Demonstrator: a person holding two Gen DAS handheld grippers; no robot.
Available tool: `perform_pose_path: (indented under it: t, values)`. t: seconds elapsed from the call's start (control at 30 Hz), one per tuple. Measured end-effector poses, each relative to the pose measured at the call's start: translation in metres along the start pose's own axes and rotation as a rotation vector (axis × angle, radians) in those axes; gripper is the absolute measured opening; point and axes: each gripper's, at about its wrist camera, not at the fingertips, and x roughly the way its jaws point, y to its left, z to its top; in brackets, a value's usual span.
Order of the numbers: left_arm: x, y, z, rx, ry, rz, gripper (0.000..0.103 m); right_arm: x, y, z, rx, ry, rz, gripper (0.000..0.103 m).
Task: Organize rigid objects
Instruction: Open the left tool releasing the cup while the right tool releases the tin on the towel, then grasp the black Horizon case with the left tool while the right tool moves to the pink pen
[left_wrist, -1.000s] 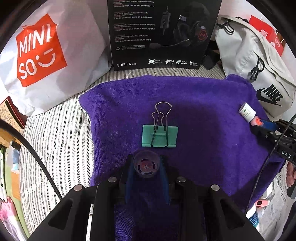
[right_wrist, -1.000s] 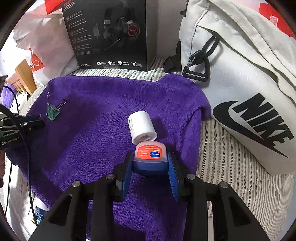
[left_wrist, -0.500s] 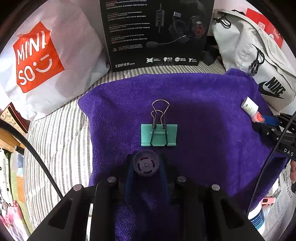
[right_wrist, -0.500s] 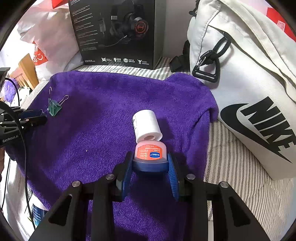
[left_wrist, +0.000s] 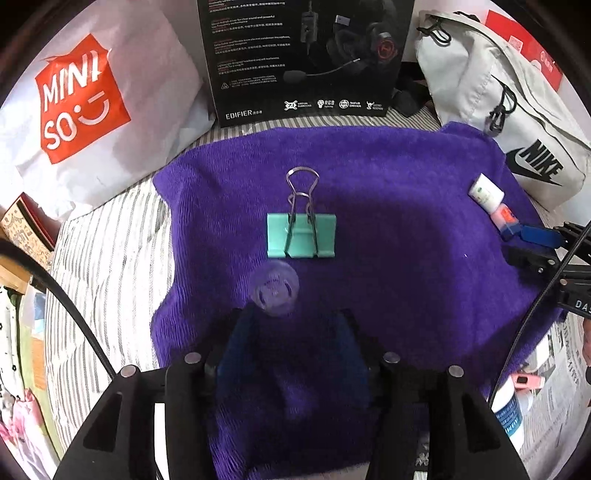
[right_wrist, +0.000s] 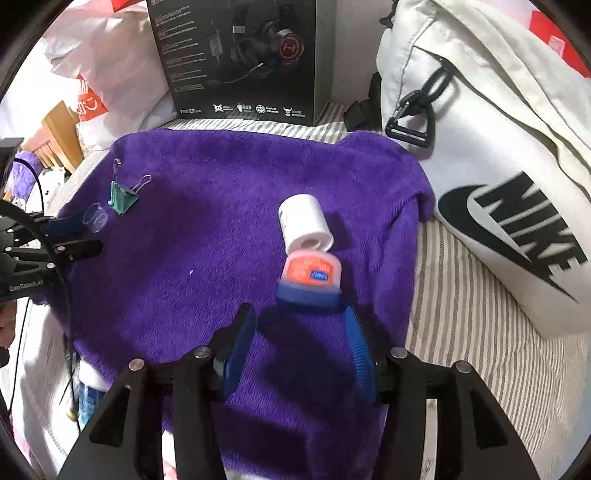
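Purple towel (left_wrist: 388, 229) over striped bedding (right_wrist: 480, 332). My left gripper (left_wrist: 291, 325) spread, clear cap (left_wrist: 274, 288) just ahead, beside green binder clip (left_wrist: 301, 234), handles pointing away. Right gripper (right_wrist: 299, 325) spread; lip-balm jar (right_wrist: 310, 275) at its tips, touching white bottle (right_wrist: 304, 223).

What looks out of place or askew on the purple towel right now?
The small jar with the blue lid lies on its side against a tipped white bottle, just beyond the open right gripper. The clear cup also lies tipped near the green clip.
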Motion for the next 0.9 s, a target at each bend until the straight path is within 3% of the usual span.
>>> perform_pose_path:
  t: [0.43, 0.67, 0.9]
  values:
    - [-0.069, -0.012, -0.054, -0.019, -0.057, 0.007, 0.051, -0.059, 0.003, -0.041, 0.078, -0.036, -0.017, 0.054]
    - [-0.048, -0.017, -0.081, -0.106, -0.001, -0.066, 0.052, -0.085, 0.004, -0.073, 0.133, -0.054, -0.010, 0.058]
    - [-0.040, -0.033, -0.081, -0.115, -0.004, -0.075, 0.052, -0.097, 0.003, -0.104, 0.170, -0.022, -0.005, 0.059]
